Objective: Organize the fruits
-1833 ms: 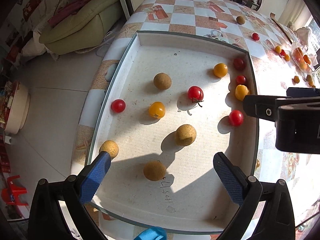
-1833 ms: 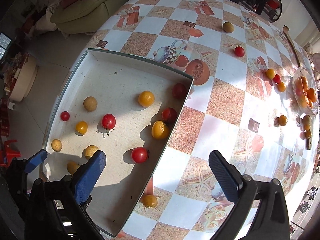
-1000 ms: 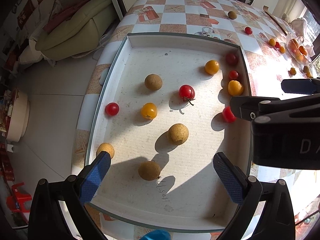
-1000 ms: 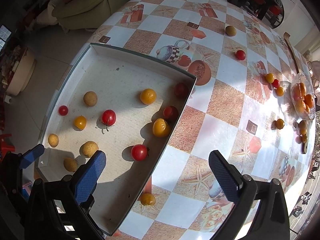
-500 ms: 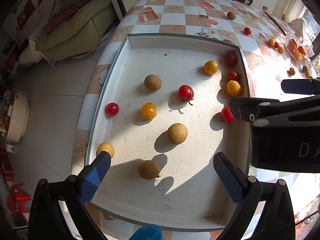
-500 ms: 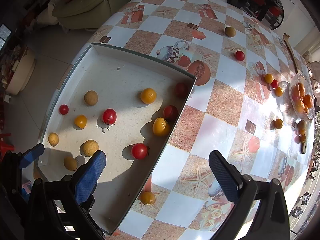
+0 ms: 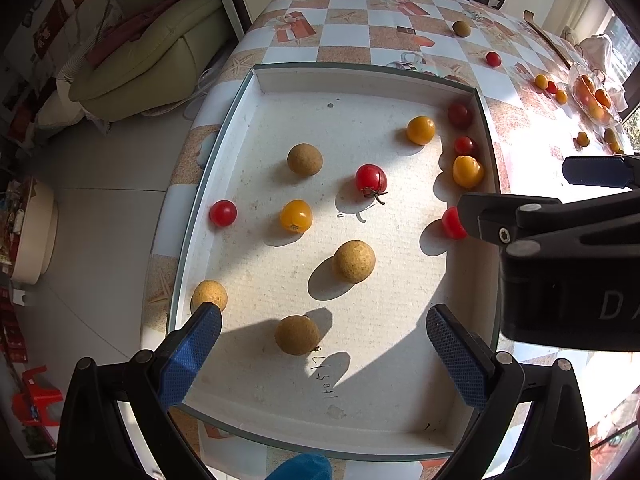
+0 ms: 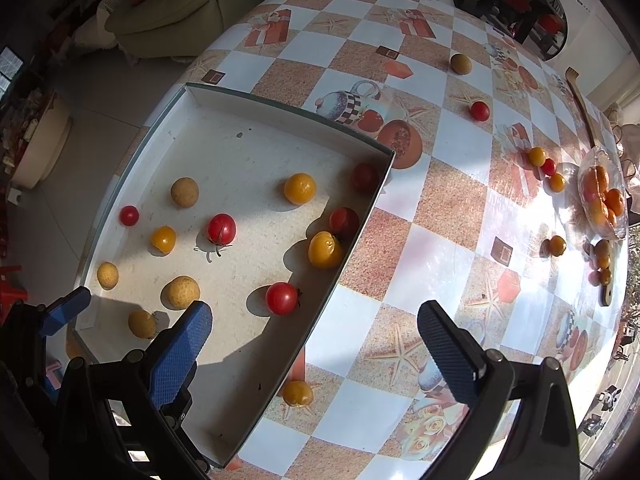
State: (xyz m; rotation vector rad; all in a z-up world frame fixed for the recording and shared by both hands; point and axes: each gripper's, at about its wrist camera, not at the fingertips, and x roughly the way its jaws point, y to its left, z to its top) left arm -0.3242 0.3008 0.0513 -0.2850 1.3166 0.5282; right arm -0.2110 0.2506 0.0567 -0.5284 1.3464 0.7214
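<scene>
Tray point(image 7: 360, 76): white, matt, grainy floor, smooth walls.
Tablecloth point(image 8: 452, 216): glossy, smooth, checked print, sun glare.
Red tomatoes point(image 7: 371, 178): shiny, smooth skin.
Yellow tomatoes point(image 7: 296, 216): glossy, smooth.
Tan fruits point(image 7: 354, 261): matt, rough, speckled rind.
Left gripper point(image 7: 320, 344): black smooth plastic arms; finger pads point(image 7: 454, 356) blue, knurled.
Right gripper point(image 8: 316, 344): same make.
Bowl point(image 8: 618, 232): clear, glassy.

Fruits point(image 7: 353, 261) lie in the tray point(image 7: 360, 76) on the table point(image 8: 452, 208).
</scene>
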